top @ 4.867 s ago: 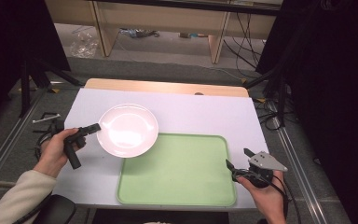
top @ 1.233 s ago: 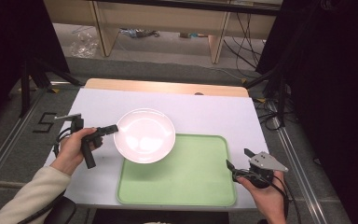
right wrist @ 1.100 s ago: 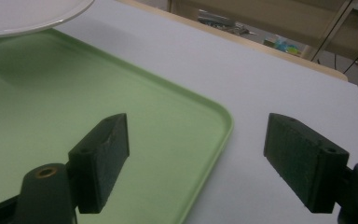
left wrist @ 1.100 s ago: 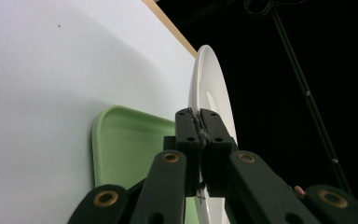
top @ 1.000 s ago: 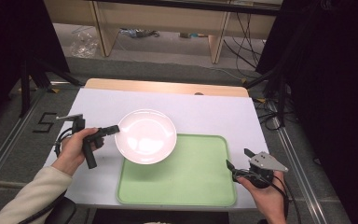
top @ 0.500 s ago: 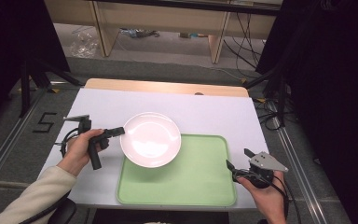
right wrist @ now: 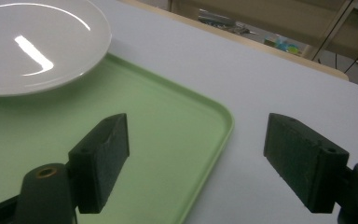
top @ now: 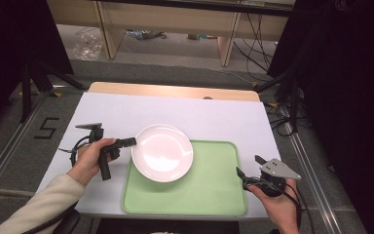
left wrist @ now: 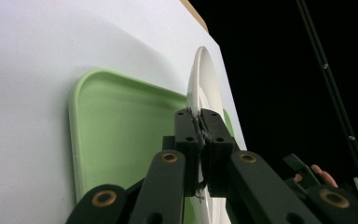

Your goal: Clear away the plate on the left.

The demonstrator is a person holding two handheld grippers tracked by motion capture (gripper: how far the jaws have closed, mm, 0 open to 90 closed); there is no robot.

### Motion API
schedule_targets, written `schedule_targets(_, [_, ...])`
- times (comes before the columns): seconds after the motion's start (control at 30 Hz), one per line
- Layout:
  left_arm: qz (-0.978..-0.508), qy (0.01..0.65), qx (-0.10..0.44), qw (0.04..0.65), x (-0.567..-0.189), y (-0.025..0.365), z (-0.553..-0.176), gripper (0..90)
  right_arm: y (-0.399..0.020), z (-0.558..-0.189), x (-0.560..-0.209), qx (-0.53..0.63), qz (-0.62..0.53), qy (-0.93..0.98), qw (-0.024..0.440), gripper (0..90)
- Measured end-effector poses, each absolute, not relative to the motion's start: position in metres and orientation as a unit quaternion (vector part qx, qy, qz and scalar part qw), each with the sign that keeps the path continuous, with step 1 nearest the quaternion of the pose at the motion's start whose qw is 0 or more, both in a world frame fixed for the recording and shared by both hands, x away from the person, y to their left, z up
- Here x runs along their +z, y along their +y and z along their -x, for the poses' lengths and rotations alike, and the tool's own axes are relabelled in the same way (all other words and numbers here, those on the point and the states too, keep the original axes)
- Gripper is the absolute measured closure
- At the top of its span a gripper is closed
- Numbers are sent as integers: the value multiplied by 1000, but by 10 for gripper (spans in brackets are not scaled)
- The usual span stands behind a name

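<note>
At the near right corner of the white counter (top: 214, 114), a hand (top: 278, 210) holds the right tongs (top: 240, 174) just off the right edge of a green tray (top: 199, 192). Their jaws stand wide apart with nothing between them; in the right gripper view the tray's rounded corner and bare counter show through the gap. A grey three-cornered plate sits on top of these tongs and a cable trails from them.

The tray lies flat at the near middle of the counter. Its near and right parts are bare.

To the left, a hand (top: 93, 158) in a pale sleeve (top: 39, 207) holds the left tongs (top: 132, 141), which point right and are clamped on the left rim of a white plate (top: 162, 152). In the left gripper view the two pads (left wrist: 186, 135) pinch the thin rim between them. The plate is round, glossy and holds nothing. It hangs over the tray's far left corner, part above the tray and part above the bare counter; whether it touches the tray cannot be told.

Beyond the plate the counter is plain white up to a wooden strip (top: 175, 91) along its far edge. Left of the counter, on the grey floor (top: 9, 141), a black figure 5 (top: 47, 127) is marked. Farther back stand wooden furniture legs (top: 108, 29), loose cables (top: 253, 34) and a clear crumpled bag (top: 88, 46).
</note>
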State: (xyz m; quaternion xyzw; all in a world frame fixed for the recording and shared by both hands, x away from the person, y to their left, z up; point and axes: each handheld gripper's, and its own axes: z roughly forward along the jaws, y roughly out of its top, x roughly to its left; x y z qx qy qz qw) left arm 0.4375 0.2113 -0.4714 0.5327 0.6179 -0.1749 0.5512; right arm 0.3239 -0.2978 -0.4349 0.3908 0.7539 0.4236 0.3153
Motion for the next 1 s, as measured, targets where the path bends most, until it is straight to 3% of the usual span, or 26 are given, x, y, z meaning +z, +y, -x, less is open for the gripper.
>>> schedule_targets(0.43, [-565,611,-170,527,-477,202,-438,857,-298,-324,-435,425,-391,753,315,231])
schedule_targets(1.0, [-664,562,-61,489,-476,197,-436,844,-297,-323,-435,424,-394,755,308,229])
